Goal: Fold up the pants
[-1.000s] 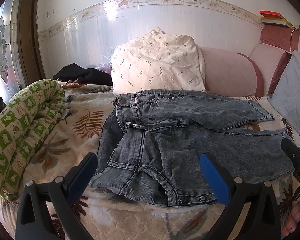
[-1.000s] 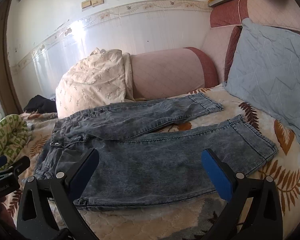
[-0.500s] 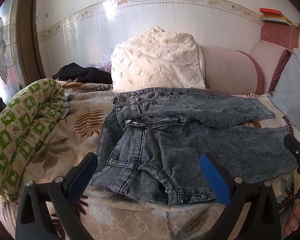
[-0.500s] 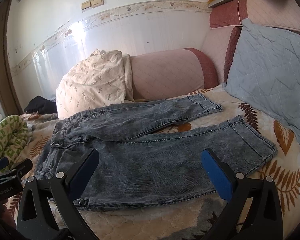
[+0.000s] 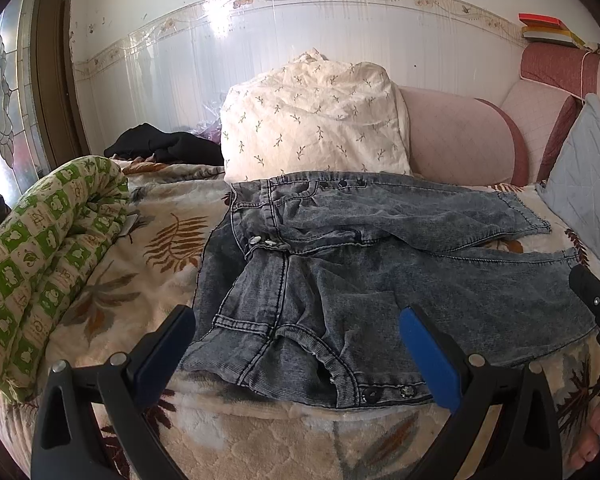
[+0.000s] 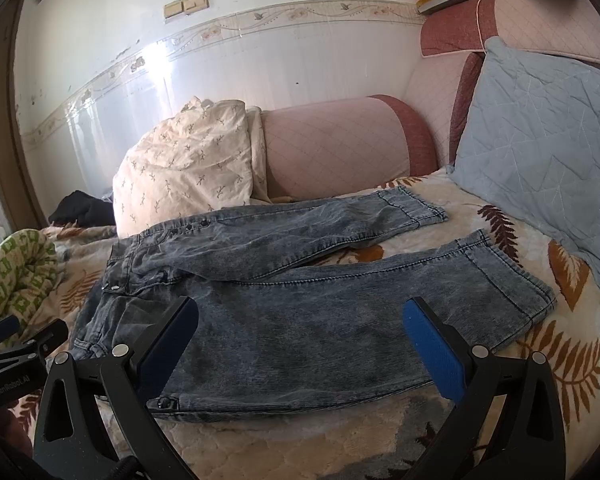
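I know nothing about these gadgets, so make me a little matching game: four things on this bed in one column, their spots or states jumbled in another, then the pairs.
1. grey washed denim pants
2. green-and-white patterned rolled quilt
3. pale blue quilted cushion
4. cream leaf-print pillow

A. leaning up beyond the waistband
B. spread flat, legs apart
C. beside the leg cuffs
D. bundled along the waistband-side bed edge

Pairs: 1-B, 2-D, 3-C, 4-A

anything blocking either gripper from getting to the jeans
Nothing visible does. The jeans lie spread flat on the leaf-print blanket right ahead of the open left gripper and right gripper. The rolled green quilt and blue pillow sit off to the sides.
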`<state>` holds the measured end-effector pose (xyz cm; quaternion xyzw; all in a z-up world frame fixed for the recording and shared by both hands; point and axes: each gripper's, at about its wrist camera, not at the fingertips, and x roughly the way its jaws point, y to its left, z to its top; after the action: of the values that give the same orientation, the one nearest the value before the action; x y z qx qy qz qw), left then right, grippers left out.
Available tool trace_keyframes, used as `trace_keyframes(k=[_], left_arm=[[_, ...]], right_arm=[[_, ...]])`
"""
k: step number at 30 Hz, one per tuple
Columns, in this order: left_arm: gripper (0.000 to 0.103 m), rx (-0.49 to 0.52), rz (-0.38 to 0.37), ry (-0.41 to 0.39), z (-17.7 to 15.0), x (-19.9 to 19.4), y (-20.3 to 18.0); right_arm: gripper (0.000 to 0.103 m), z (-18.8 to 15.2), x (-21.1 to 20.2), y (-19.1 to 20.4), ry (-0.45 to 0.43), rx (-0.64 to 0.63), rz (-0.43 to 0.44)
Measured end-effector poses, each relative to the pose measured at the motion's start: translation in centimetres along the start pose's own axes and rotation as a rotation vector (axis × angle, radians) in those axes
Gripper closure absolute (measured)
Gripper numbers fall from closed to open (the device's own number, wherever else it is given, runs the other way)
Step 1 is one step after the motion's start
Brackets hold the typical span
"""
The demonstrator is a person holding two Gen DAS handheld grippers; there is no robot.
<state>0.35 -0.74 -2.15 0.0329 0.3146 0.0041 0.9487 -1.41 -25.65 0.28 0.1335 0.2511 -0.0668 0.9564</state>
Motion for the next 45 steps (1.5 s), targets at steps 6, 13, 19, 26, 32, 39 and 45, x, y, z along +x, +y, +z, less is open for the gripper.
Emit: trace_keyframes(k=[6,13,19,26,32,39,45], left_arm=[[0.0,0.001,0.002,0.001,0.0,0.0,0.0],[0.0,0.004,0.003,0.006,-0.3,0.1,0.0],[0.0,0.007,0.005,0.013,-0.2,0.3,0.0],[0.0,-0.021,-0.039,0.085,3.7,3.0,3.8],[0.0,-0.05,0.086,0.104,9.2,8.6,8.8],[0.0,-0.08,0.049,0.255,13.5,18.7,12.1],[0.0,-0.125,-0.016,0.36,14.8,25.9,13.3]], right_arm=[[0.0,0.0,0.0,0.0,0.003,0.001,0.0],[0.0,0.0,0.1,0.0,0.005,0.001,0.0],[0.0,0.0,0.1,0.1,0.007,0.0,0.002],[0.0,3.4,-0.2,-2.2,-0.001,-0.027,0.027],[0.0,11.1,5.6,-7.0,0.135,0.007,0.059],[0.0,17.9,17.7,-12.6,0.327,0.173,0.038],[0.001,19.8,27.2,-14.7,0.415,0.222,-0.034]])
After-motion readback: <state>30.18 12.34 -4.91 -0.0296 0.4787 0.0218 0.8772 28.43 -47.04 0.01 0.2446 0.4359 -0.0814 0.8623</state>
